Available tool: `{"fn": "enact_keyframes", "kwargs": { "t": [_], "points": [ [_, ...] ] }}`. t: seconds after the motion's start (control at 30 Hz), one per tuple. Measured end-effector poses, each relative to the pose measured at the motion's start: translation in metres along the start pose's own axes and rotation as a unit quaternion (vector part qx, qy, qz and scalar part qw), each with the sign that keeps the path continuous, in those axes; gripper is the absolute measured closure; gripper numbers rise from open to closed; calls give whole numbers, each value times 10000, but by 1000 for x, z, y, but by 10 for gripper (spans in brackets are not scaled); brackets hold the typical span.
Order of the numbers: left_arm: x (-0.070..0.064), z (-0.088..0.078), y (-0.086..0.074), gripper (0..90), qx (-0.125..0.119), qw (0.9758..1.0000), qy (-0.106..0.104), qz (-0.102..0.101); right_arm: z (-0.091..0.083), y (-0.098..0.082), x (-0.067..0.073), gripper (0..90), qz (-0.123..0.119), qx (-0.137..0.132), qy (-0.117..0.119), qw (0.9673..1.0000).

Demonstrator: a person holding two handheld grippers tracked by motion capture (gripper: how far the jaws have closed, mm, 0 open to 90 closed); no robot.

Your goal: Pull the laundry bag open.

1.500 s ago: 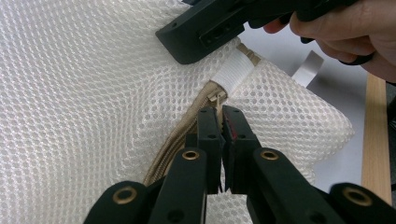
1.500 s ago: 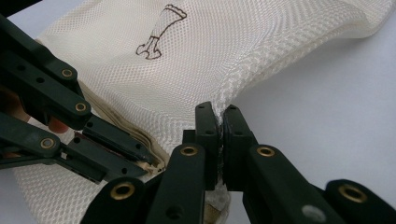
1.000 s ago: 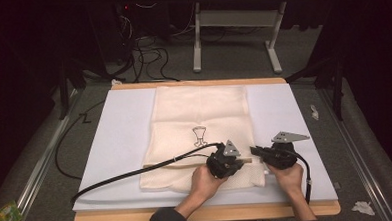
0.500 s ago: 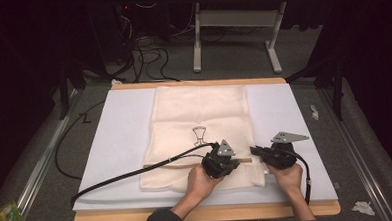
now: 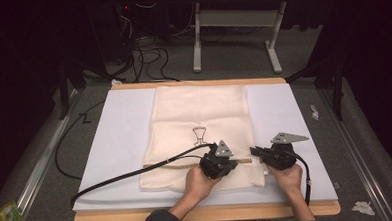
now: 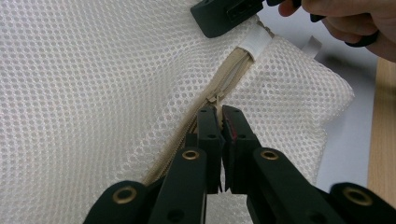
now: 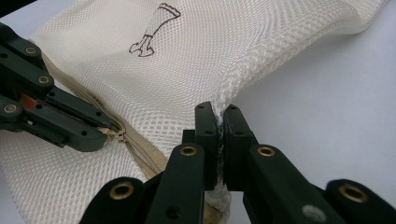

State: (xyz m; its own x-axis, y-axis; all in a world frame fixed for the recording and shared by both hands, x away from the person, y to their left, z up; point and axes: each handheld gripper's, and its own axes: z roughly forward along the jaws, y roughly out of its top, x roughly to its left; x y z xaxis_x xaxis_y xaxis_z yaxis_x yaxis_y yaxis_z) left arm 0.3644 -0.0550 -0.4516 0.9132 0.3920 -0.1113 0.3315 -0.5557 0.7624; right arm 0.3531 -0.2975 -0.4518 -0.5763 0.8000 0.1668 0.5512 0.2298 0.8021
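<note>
Mesh bag [image 5: 200, 125] lies flat along the table's [image 5: 120, 144] centre toward its near edge, left gripper [image 6: 219, 116] clamped on the zipper pull [image 6: 215, 99] and right gripper [image 7: 218, 122] clamped on the mesh edge beside the zipper's [image 7: 140, 156] end.

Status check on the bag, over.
Left tool shut on zipper pull. Right tool shut on mesh bag edge by the zipper end. Bag flat on table. Left cable crosses the bag's near left corner.
</note>
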Motion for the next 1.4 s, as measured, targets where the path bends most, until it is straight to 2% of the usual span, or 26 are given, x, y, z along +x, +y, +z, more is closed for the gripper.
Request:
{"fn": "enact_keyframes", "kwargs": {
  "t": [0.2,0.33,0.8,1.2,1.33,1.4],
  "points": [
    [5,-6,-5,870,-45,9999,-51,-102,1,-1,-1,879,24,47,-9,10000],
    [5,-10,-6,870,-119,9999,-49,-99,1,-1,0,879,19,42,-9,10000],
    [5,-14,-9,869,-108,9999,-10,-83,2,-2,0,880,10,52,-13,10000],
    [8,-19,-12,870,-168,9997,-43,-150,3,-3,1,879,17,54,15,10000],
    [8,-22,-13,870,-163,9998,7,-119,3,-3,1,880,-21,67,-6,10000],
    [11,-24,-15,870,-185,9996,-27,-193,3,-3,1,880,-23,80,-19,10000]
  ]
}}
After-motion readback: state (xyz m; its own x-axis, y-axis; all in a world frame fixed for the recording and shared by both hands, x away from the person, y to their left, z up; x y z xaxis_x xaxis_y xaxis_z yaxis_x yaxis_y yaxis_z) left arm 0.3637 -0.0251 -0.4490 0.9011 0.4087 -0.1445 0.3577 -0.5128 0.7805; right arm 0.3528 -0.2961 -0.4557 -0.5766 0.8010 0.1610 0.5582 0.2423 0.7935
